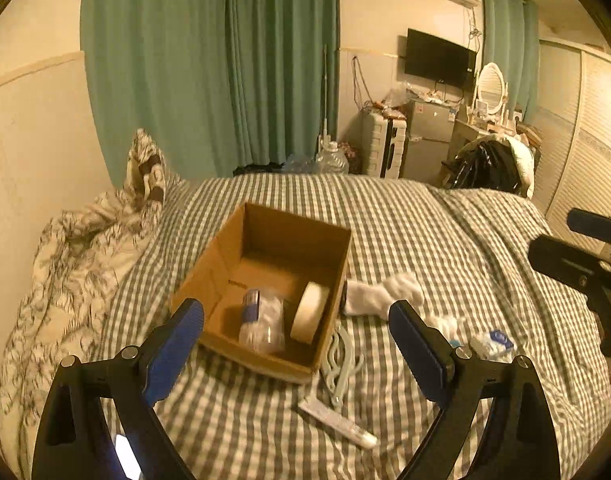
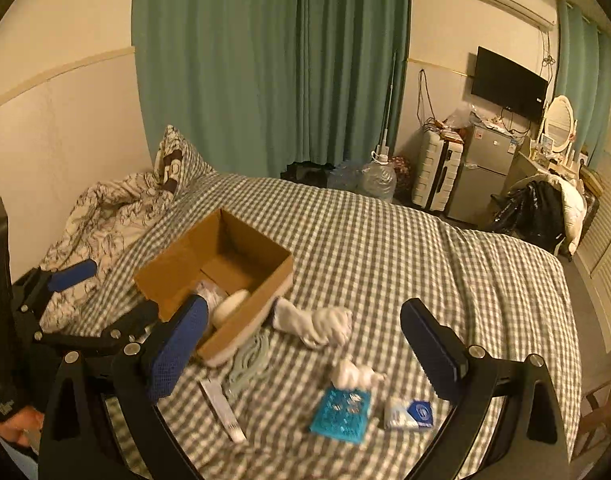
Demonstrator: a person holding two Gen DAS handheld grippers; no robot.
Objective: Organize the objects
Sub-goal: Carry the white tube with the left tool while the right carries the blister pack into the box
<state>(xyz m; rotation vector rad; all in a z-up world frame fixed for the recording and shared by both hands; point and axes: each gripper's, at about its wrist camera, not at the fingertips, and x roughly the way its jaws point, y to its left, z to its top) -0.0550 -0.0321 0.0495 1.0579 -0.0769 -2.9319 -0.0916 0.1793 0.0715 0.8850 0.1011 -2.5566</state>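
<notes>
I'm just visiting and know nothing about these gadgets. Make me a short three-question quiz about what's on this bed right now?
1. True or false: the cardboard box already holds a roll of tape.
2. Which lies nearest the box's right side? A) white sock B) teal packet C) white tube
3. Fill in: both the left gripper and the right gripper are ____ and hold nothing.

Key: 1 true; 2 A; 3 open.
</notes>
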